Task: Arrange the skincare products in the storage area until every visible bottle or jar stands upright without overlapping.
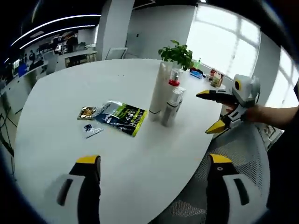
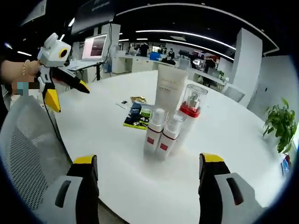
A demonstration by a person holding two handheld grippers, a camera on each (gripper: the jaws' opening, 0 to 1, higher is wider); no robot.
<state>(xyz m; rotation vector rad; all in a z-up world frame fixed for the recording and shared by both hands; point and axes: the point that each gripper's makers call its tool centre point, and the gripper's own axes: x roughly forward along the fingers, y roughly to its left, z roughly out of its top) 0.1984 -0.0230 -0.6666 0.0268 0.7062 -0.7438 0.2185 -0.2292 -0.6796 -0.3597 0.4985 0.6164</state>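
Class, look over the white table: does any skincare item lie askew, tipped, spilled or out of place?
No bottle is tipped or spilled. The tall tube, the red-collared pump bottle and two small spray bottles stand upright in a tight cluster. The flat sachets lie loose beside them, slightly scattered.

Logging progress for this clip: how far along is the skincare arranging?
Looks nearly done: two small bottles, the red-collared pump bottle and the tall tube stand upright in a tight cluster. Nothing in hand; left tool and right tool are open. Left: sachets lie flat on the table.
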